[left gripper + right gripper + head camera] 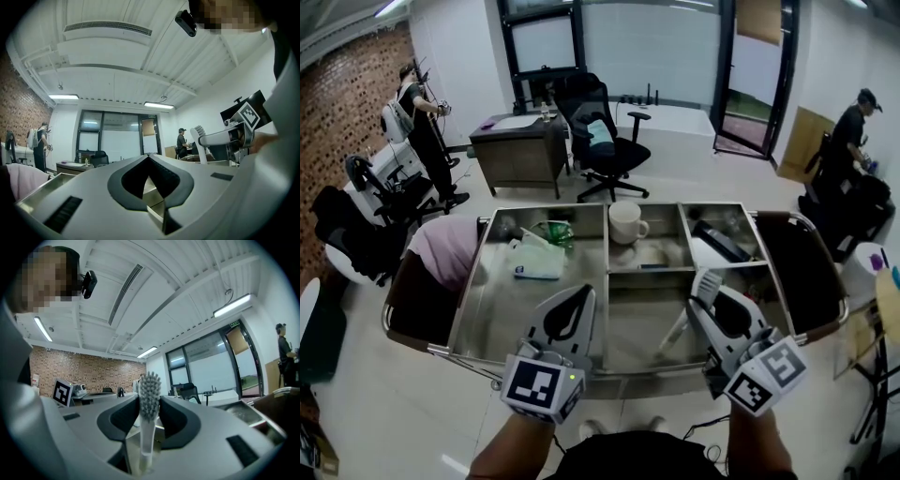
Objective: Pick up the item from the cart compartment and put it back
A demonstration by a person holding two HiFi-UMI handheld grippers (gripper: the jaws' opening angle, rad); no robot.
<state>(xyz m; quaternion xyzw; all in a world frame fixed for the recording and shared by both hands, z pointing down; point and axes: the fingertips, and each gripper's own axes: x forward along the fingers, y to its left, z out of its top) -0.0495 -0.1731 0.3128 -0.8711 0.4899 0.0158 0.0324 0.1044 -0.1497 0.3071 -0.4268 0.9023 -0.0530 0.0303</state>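
The white toothbrush (677,330) is clamped between the jaws of the right gripper (704,281), bristles at 12 o'clock in that gripper's view, and is held over the near right compartment of the steel cart (581,207). At its 9 o'clock the left gripper (581,293) is seen, jaws closed together on nothing. A white mug (625,222) is seen at 11 o'clock in a far compartment.

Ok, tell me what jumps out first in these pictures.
The right gripper clamps a white toothbrush, bristles up, over the steel cart. A white mug stands in the cart's middle back compartment. The left gripper, shut and empty, hovers over the cart's near edge.
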